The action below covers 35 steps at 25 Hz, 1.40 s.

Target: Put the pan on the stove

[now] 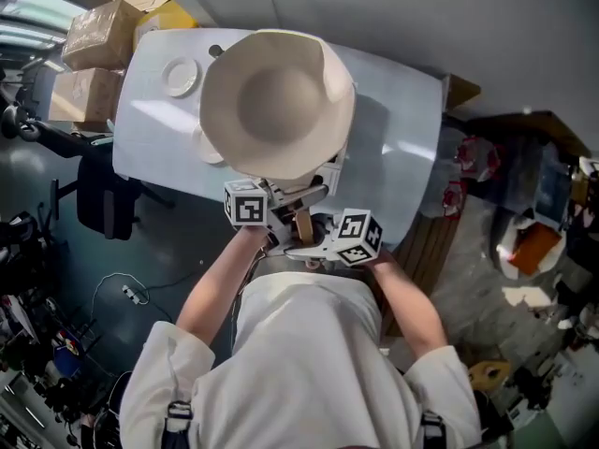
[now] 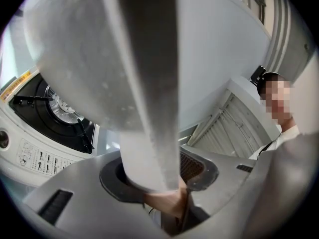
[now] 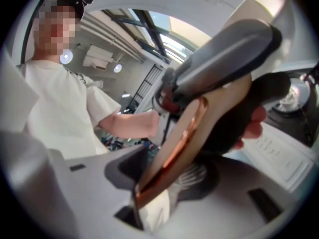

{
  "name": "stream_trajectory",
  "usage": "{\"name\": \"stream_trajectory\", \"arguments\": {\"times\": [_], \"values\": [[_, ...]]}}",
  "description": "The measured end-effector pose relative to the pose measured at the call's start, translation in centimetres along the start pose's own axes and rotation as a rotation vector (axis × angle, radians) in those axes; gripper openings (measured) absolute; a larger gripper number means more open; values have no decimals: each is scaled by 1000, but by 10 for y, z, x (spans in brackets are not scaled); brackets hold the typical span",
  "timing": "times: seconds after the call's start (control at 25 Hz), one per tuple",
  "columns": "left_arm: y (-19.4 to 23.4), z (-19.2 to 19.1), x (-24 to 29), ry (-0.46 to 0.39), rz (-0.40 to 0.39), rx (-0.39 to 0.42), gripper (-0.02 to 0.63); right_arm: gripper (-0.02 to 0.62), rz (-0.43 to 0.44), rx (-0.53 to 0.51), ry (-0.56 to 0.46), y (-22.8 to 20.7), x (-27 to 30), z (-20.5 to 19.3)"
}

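A cream pan [image 1: 276, 101] hangs in the air above the white table [image 1: 393, 129], its hollow facing up, and it covers whatever lies beneath it in the head view. Its wooden, copper-trimmed handle [image 1: 301, 224] points back toward me. My left gripper [image 1: 284, 204] is shut on the pale root of the handle [image 2: 149, 148]. My right gripper [image 1: 316, 243] is shut on the handle's wooden end [image 3: 174, 148]. The white stove [image 2: 45, 153] with a black burner grate [image 2: 55, 111] lies below and left of the pan, and its edge [image 3: 291, 148] also shows in the right gripper view.
A white plate [image 1: 180, 76] sits on the table's far left and another plate [image 1: 207, 148] peeks out from under the pan. Cardboard boxes [image 1: 98, 34] stand beyond the table. A black chair [image 1: 103, 195] is at the left and a wooden bench [image 1: 432, 241] at the right.
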<state>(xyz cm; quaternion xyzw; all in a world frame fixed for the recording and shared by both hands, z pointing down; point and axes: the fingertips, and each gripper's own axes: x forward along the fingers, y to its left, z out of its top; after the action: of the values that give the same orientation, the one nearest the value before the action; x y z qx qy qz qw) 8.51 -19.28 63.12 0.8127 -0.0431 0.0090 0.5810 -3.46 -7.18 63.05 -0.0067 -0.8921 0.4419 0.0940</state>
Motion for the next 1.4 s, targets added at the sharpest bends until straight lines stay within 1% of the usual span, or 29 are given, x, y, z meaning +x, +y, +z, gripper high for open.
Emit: {"name": "stream_trajectory", "arguments": {"times": [0.16,0.44,0.84,1.12,1.4], "values": [[12,-5,4,10,-15,0,201,195,-14,10,-9,-11,0,-6],[37,-17,14,28,-18,-30,201,195,-29,38,-17,-30,-3,-22],[58,-34,19,49,-32,-92,201,195,-47,87,-37,-42,0,-37],[72,-36,25,74,-37,-93,202,195,-65,102,-48,-58,-1,-41],[82,-35,27,74,-50,-101,201,195,-78,103,-56,-69,0,-43]]}}
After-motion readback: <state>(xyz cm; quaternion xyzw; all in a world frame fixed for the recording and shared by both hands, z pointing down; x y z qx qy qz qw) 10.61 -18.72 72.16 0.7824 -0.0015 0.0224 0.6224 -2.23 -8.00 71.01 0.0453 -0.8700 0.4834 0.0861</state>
